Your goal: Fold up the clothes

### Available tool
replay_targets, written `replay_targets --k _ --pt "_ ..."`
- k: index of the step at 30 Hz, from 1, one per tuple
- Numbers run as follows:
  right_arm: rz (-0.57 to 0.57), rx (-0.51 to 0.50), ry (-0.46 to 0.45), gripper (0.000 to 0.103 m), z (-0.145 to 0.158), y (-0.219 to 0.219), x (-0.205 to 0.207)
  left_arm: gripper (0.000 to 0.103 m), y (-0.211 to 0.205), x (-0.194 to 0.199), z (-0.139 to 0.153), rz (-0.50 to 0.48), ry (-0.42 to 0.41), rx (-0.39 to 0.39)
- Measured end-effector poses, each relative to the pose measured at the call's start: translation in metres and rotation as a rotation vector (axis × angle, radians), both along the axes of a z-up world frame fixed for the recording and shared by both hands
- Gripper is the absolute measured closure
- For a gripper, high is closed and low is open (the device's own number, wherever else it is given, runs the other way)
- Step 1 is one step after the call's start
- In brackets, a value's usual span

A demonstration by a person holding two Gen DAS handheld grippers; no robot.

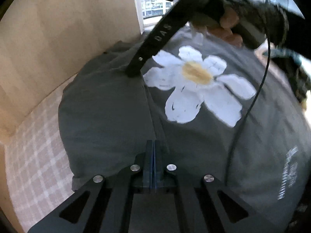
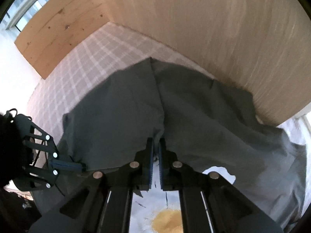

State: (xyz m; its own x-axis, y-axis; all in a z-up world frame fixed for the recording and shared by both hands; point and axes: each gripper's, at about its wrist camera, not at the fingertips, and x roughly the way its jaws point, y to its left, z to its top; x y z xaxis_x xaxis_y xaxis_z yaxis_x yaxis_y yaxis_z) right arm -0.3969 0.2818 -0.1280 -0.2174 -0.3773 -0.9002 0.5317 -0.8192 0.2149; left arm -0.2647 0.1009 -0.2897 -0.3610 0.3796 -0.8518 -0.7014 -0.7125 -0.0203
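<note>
A dark grey T-shirt (image 1: 108, 116) with a white daisy print (image 1: 196, 85) lies on a checked sheet (image 1: 37, 155). One side flap is folded over, and its edge runs as a crease toward my left gripper (image 1: 153, 145), which is shut on the cloth. In the left wrist view my right gripper (image 1: 134, 73) comes down from above onto the same fold line, held by a hand (image 1: 227, 25). In the right wrist view my right gripper (image 2: 156, 145) pinches the shirt (image 2: 120, 116) just above the daisy (image 2: 167, 217). My left gripper (image 2: 82, 167) holds the shirt's edge at the left.
Pale wooden panels (image 2: 194, 19) wall in the sheet (image 2: 93, 58) on two sides, close behind the shirt. A window (image 1: 153, 3) shows past the panel. A thin black cable (image 1: 250, 104) hangs across the shirt's right part. White lettering (image 1: 287, 174) marks the shirt near the right edge.
</note>
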Motion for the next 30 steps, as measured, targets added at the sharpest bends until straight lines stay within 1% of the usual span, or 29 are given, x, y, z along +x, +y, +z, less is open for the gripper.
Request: replay_targets --k 2,4,5,6,7,8,9,10,12,14,15,16,17,20,22,24,26,27,28,30 --pt "0.003 -0.002 0.023 0.098 0.011 0.005 0.003 0.103 -0.01 -0.001 0.015 0.039 -0.032 0.1" --pt "-0.007 0.031 0.044 0.098 0.017 0.012 0.006 0.103 -0.016 0.002 0.028 0.045 -0.053 0.188" --pt "-0.007 0.079 0.061 0.098 0.016 0.012 0.006 0.103 -0.017 0.004 0.03 0.04 -0.072 0.222" --pt "-0.008 0.123 0.076 0.098 0.013 0.013 0.006 0.1 -0.018 0.006 0.031 0.03 -0.097 0.245" --pt "-0.005 0.133 0.07 0.098 0.009 0.013 0.006 0.09 -0.018 0.008 0.027 0.017 -0.127 0.237" --pt "-0.008 0.139 0.059 0.093 0.006 0.013 0.005 0.084 -0.02 0.01 0.023 0.02 -0.134 0.206" --pt "-0.03 0.167 0.043 0.085 0.003 0.013 0.002 0.076 -0.027 0.012 0.023 0.043 -0.121 0.184" --pt "-0.057 0.192 0.048 0.083 0.004 0.013 0.001 0.072 -0.039 0.013 0.023 0.08 -0.112 0.174" --pt "-0.095 0.192 0.125 0.083 0.016 0.013 0.002 0.072 -0.066 0.012 0.024 0.158 -0.112 0.179" --pt "-0.094 0.128 0.201 0.083 0.031 0.004 0.003 0.072 -0.092 0.01 0.025 0.232 -0.114 0.184" --pt "-0.069 0.083 0.195 0.083 0.033 -0.005 0.002 0.072 -0.099 0.008 0.024 0.257 -0.099 0.165" --pt "-0.046 0.062 0.18 0.083 0.031 -0.014 0.0 0.072 -0.106 0.005 0.023 0.279 -0.087 0.149" --pt "-0.022 0.062 0.166 0.083 0.026 -0.027 -0.003 0.072 -0.108 0.001 0.02 0.285 -0.079 0.138" --pt "0.048 0.077 0.127 0.083 0.007 -0.063 -0.01 0.072 -0.103 -0.012 0.01 0.249 -0.044 0.098" --pt "0.052 0.106 0.119 0.083 -0.009 -0.079 -0.017 0.072 -0.094 -0.017 0.003 0.203 -0.037 0.074" --pt "0.047 0.094 0.104 0.082 -0.017 -0.085 -0.025 0.073 -0.087 -0.021 -0.004 0.177 -0.042 0.053" --pt "0.043 0.117 0.113 0.082 -0.025 -0.088 -0.031 0.097 -0.084 -0.022 -0.009 0.168 -0.051 0.037" --pt "0.041 0.132 0.127 0.082 -0.029 -0.091 -0.034 0.098 -0.088 -0.019 -0.008 0.18 -0.052 0.038" --pt "0.043 0.123 0.147 0.081 -0.03 -0.092 -0.036 0.098 -0.092 -0.016 -0.006 0.191 -0.052 0.04" --pt "0.04 0.12 0.145 0.08 -0.031 -0.094 -0.039 0.098 -0.099 -0.011 -0.004 0.214 -0.053 0.043"
